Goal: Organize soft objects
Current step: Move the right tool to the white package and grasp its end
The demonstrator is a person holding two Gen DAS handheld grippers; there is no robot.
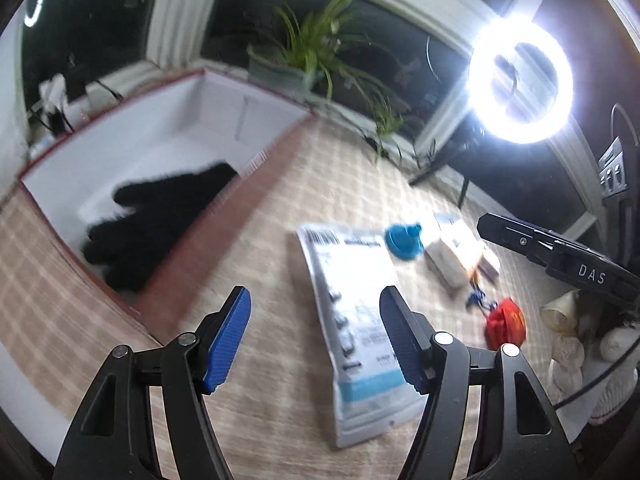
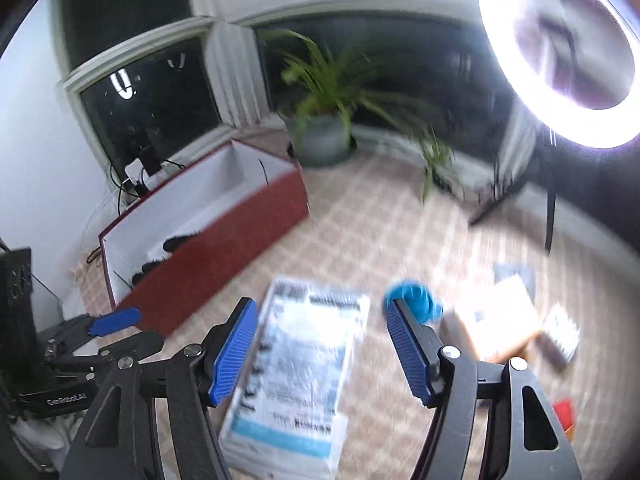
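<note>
Left wrist view: both grippers released over a checked tablecloth, nothing between the pads.

Nearest, the left gripper [image 1: 314,340] hangs with its blue ribbed pads apart above the beige checked tablecloth [image 1: 48,304]; the right gripper [image 2: 322,346] is likewise spread and empty. Just beyond lies a flat white-and-blue plastic mailer bag [image 1: 356,320], with a small blue crumpled object [image 1: 404,240] past its far corner and a red-orange soft object [image 1: 505,324] off to the right. Further back, black fuzzy gloves [image 1: 156,224] lie inside a red cardboard box with a white interior [image 1: 240,216]. Farthest, a potted green plant [image 1: 308,52] and a glowing ring light [image 1: 520,80].
</note>
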